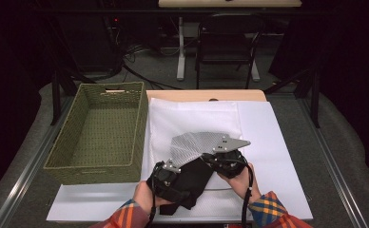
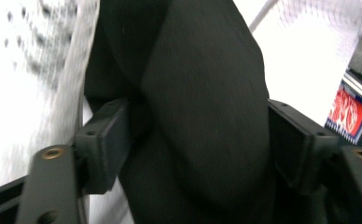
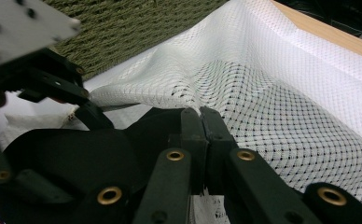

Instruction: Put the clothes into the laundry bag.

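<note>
Right claw (image 3: 201, 116) pinches the white mesh cloth (image 3: 281, 93) tight; left claw (image 2: 193, 149) gapes around the black cloth (image 2: 202, 93) on the tabletop. Keep that pinch firm, lift smoothly.

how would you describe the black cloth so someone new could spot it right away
Find the olive woven basket on the table's left; right of it lies a white mesh bag. At the bag's near edge, between the two grippers, sits the black cloth, the one dark, smooth fabric on the white sheets.

Dim lab: railed test table (image 1: 287, 142), floor cables (image 1: 140, 76), spare desk (image 1: 230, 4).
</note>
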Available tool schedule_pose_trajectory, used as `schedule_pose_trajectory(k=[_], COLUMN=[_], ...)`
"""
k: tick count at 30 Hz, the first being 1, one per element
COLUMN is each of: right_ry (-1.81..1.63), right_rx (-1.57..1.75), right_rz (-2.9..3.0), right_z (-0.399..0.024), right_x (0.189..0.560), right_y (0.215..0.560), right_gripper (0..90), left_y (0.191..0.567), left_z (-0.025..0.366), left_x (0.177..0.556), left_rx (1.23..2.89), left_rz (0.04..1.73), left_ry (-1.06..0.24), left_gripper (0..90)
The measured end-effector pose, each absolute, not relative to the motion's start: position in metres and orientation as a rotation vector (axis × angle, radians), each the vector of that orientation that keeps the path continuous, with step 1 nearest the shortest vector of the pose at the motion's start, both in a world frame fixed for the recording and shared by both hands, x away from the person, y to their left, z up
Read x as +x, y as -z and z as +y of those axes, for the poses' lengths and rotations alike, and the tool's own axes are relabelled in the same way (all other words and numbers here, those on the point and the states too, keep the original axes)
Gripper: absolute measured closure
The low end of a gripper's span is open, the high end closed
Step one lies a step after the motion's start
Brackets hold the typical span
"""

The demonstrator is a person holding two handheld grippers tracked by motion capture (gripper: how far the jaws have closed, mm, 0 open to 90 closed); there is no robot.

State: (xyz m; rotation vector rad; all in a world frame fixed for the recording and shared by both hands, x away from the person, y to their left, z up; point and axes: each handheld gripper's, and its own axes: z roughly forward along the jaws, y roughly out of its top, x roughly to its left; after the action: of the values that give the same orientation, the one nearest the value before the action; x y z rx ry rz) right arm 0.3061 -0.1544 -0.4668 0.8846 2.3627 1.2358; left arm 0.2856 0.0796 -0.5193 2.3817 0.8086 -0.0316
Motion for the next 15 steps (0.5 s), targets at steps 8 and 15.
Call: schedule_pose_trajectory(k=[8, 15], right_ry=[-1.237, -1.237], right_rx=[0.882, 0.885], right_rz=[2.357, 2.359], right_z=[-0.156, -0.156], right_x=[0.306, 0.306], right_y=[0.465, 0.466], right_gripper=[89.5, 89.5], left_y=[0.525, 0.538], left_z=[0.082, 0.072], left_x=[0.276, 0.277], left_rx=[2.440, 2.486], left_rz=[0.798, 0.808], left_ry=[0.049, -0.005], left_gripper=[15.3, 30.2])
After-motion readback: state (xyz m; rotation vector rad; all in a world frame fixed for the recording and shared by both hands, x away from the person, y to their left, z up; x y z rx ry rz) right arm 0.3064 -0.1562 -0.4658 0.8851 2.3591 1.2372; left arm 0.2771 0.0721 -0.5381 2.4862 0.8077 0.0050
